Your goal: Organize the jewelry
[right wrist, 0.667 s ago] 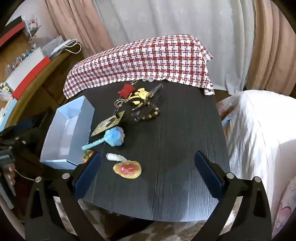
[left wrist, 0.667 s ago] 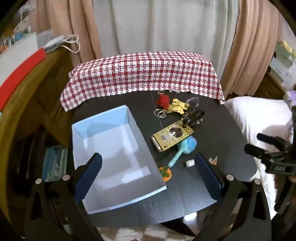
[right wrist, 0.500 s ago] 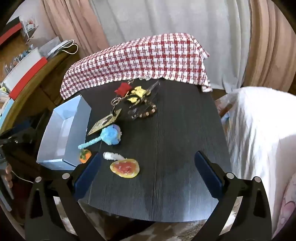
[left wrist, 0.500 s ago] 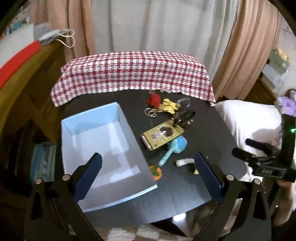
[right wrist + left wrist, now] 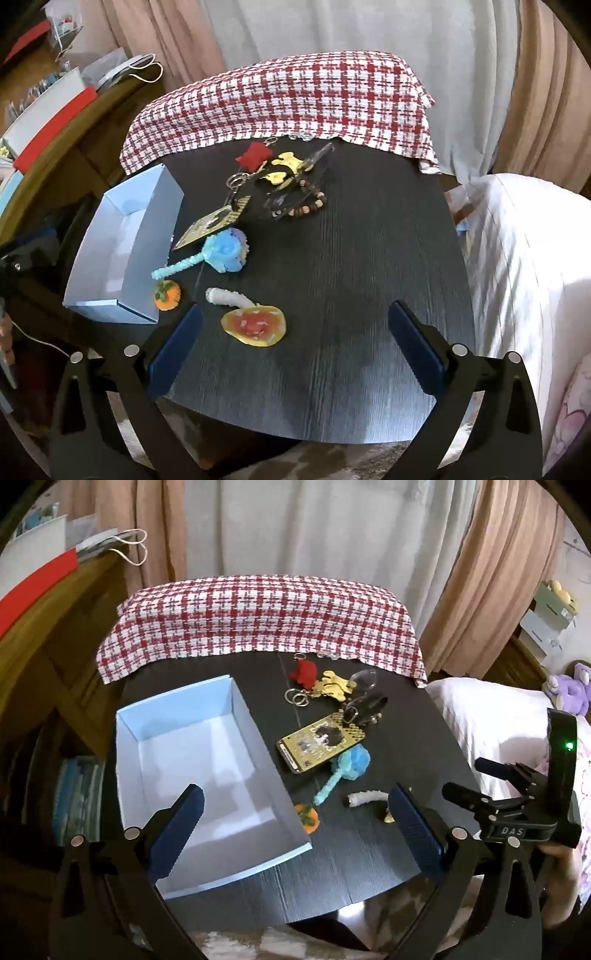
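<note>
Drifted leftward since the earlier frames in both views, table contents sliding right and nearer in the left wrist picture; nothing on the dark wood-grain tabletop (image 5: 354, 295) itself rearranged. Left hand-held gripper (image 5: 295, 830) spread wide above the near edge, nothing between its blue pads. Right hand-held gripper (image 5: 291, 347) likewise gaping and empty, seen also at the right of the left view with the letters "DAS" readable on its body.

One light-blue open cardboard box (image 5: 192, 775), empty, at the left of the tabletop. Beside it, counted singly: one gold rectangular card charm (image 5: 321, 744), one blue pom-pom charm with a beaded stick (image 5: 225, 251), one small orange fruit charm (image 5: 168, 295), one yellow-rimmed red oval charm with a white stem (image 5: 255, 325), one red plush keyring (image 5: 253, 155), one gold bear-shaped charm (image 5: 332, 685), one brown beaded bracelet (image 5: 306, 206). Two metal split rings (image 5: 295, 698) by the red plush. One red-and-white checked cloth (image 5: 258, 624) over the far edge.
</note>
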